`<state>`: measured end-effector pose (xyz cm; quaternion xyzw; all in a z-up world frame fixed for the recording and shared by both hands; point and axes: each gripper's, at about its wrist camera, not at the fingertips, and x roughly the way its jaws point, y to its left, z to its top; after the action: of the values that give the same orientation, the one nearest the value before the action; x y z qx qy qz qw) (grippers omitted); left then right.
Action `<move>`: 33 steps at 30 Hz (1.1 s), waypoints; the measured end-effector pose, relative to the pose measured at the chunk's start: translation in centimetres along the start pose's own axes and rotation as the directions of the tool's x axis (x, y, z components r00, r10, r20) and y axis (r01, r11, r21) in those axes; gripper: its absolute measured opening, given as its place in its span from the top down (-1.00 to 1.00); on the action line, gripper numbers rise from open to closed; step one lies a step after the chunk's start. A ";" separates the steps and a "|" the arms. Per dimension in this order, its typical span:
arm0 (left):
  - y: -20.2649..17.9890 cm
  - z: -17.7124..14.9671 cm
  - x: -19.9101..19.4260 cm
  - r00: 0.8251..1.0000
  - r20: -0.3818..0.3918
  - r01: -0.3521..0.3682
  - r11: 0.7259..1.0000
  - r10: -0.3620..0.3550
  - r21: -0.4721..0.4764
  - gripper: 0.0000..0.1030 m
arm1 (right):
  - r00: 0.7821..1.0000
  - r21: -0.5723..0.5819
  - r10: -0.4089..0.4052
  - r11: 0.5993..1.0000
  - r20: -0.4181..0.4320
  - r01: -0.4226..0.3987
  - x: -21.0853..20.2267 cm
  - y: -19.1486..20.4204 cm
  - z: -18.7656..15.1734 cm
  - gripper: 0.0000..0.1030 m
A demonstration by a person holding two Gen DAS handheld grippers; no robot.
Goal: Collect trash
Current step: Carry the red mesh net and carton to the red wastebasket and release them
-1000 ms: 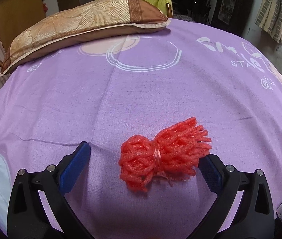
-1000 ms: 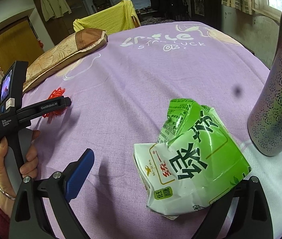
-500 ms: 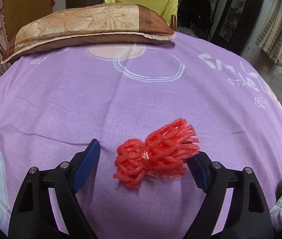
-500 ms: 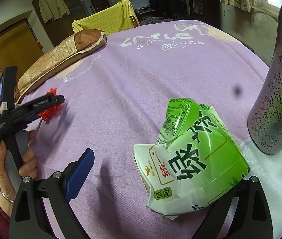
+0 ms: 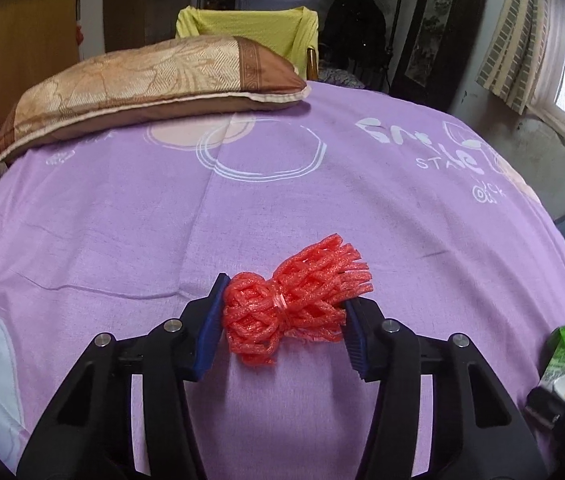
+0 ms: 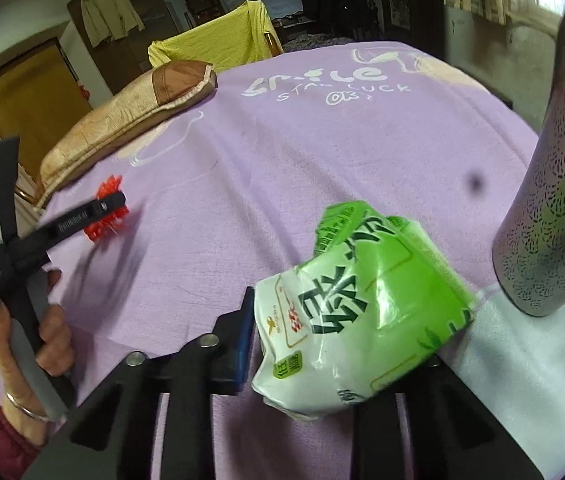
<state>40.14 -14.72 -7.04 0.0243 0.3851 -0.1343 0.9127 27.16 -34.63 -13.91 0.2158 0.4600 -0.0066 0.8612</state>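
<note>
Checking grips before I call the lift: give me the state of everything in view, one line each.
Left gripper: jaws just closed, shut on the red foam net.
Red foam net: bunched, tied at the middle, pinched between the pads.
Right gripper: jaws just closed, shut on the green carton.
Green carton: crumpled, squeezed, tilted.
Flask: upright on the bed.
Pillow: flat at the bed's far end.

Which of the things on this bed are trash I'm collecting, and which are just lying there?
Trash for the job:
- red foam net, pinched in the left hand-held gripper, whose jaws have just been closing
- crumpled green drink carton, clamped in the right hand-held gripper, jaws likewise just closing

Just lying about:
- pillow
- metal flask
- purple bedsheet
</note>
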 end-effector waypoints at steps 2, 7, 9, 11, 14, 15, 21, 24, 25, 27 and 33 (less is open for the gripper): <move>-0.6 -0.4 -0.6 1.000 0.012 -0.019 0.999 0.019 0.026 -0.01 | 1.000 0.015 0.021 1.000 0.005 -0.021 -0.3 -0.2 0.2 0.52; -0.8 -1.3 -2.9 0.999 0.039 -0.022 0.999 0.020 0.049 -0.01 | 0.997 -0.002 0.058 0.998 0.053 -0.058 -2.0 0.4 0.5 0.52; -0.2 -1.7 -4.3 0.999 0.048 -0.011 1.000 0.010 0.029 -0.01 | 0.995 -0.023 0.062 0.998 0.079 -0.061 -2.8 0.9 0.5 0.52; 0.5 -2.3 -5.5 0.999 0.054 -0.003 1.000 0.003 0.009 -0.01 | 0.993 -0.034 0.067 0.997 0.094 -0.064 -3.4 1.2 0.5 0.52; 1.7 -3.4 -7.7 0.997 0.072 -0.001 1.000 0.003 -0.020 -0.01 | 0.990 -0.043 0.090 0.995 0.107 -0.085 -4.1 1.5 0.6 0.52; 2.2 -3.9 -8.6 0.997 0.077 0.002 1.000 0.000 -0.029 -0.01 | 0.989 -0.045 0.097 0.995 0.110 -0.092 -4.3 1.6 0.6 0.52; 5.2 -6.8 -13.3 0.995 0.100 -0.010 0.996 0.019 -0.093 -0.01 | 0.984 -0.062 0.134 0.990 0.114 -0.128 -5.1 2.2 0.4 0.52; 6.6 -8.0 -15.7 0.992 0.120 -0.019 0.993 0.033 -0.114 -0.01 | 0.984 -0.083 0.148 0.987 0.105 -0.139 -5.2 2.7 0.1 0.52; 7.1 -8.5 -16.7 0.991 0.127 -0.030 0.993 0.045 -0.116 -0.01 | 0.983 -0.093 0.154 0.985 0.099 -0.145 -5.2 2.9 -0.1 0.52; 8.0 -9.4 -18.6 0.989 0.132 -0.048 0.992 0.064 -0.117 -0.01 | 0.983 -0.108 0.163 0.982 0.089 -0.154 -5.3 3.3 -0.5 0.52; 10.3 -12.1 -24.7 0.976 0.181 -0.095 0.987 0.118 -0.132 -0.01 | 0.977 -0.193 0.185 0.968 0.106 -0.162 -6.5 5.4 -1.8 0.52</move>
<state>17.98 2.57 1.35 -0.0241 0.3029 -0.0629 0.9506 23.11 -30.29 -7.68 0.1744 0.3839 0.0979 0.9014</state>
